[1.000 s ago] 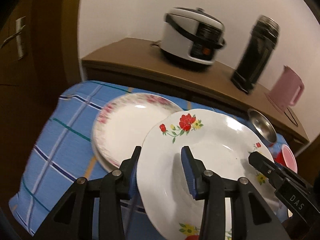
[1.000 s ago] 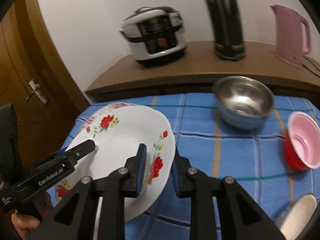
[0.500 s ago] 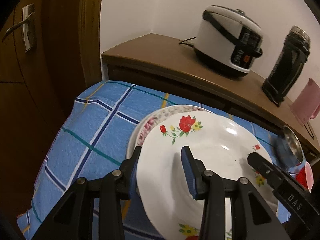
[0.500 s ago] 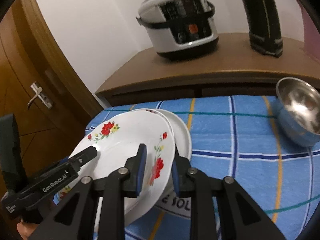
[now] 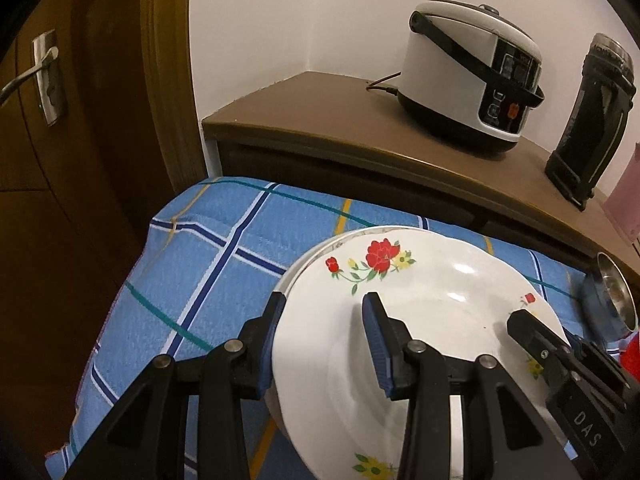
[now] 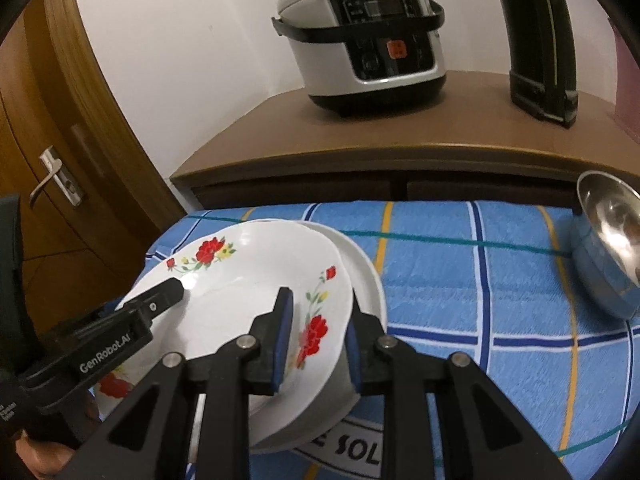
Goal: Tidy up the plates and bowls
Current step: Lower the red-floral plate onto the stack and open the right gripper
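A wooden door (image 6: 60,184) with a metal handle stands at far left. A blue checked cloth (image 6: 460,280) covers the table; behind it a brown cabinet (image 6: 400,152) carries a rice cooker (image 6: 360,36) and a black flask (image 6: 536,40). A steel bowl (image 6: 608,248) sits on the cloth at far right, well apart from the plates.

The floral plate (image 6: 248,280) sits tilted over a stack of white plates (image 6: 360,276) on the left part of the cloth. The left gripper (image 5: 324,344) points steeply down, jaws partly apart and straddling the plate's left rim, one finger outside, one over the inside. The right gripper (image 6: 316,340) likewise points down, jaws narrowly apart across the right rim.

Whether the pads press on the rim cannot be told on either side. The stack is mostly hidden under the floral plate. Lettering on the cloth is cut off by the right gripper.
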`<state>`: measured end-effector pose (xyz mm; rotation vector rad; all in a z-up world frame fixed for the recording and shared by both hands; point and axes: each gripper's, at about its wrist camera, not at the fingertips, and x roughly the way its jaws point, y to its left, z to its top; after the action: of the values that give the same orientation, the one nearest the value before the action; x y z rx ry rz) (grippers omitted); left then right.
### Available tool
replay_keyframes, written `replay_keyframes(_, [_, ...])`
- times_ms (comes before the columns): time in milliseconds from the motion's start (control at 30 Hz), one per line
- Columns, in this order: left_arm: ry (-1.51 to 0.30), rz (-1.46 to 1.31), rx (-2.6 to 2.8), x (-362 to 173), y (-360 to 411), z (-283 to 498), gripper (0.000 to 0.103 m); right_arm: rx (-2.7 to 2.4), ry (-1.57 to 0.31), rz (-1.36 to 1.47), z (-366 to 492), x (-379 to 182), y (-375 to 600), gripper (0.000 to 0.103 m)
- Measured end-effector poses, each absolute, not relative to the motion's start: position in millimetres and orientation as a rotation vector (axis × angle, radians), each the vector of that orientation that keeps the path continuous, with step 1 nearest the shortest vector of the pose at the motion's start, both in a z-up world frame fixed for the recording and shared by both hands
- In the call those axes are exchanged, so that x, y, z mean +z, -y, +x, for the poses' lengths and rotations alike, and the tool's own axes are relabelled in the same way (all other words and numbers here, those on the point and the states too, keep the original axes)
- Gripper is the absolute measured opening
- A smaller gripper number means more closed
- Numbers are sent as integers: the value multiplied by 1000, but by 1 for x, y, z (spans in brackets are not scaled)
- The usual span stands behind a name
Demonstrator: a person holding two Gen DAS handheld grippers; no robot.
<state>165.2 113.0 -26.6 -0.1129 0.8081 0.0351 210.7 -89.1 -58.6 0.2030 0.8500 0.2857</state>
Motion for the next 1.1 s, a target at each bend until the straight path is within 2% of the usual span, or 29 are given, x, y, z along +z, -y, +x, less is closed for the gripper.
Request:
replay_keyframes(700, [-855,-82,30,-35,-103,172,43,256,-842,170,216,-73,91,25])
replay_keyframes(1100, [-819,90,24,-19,-72,166,43,275,-858,170,217,-74,88,23])
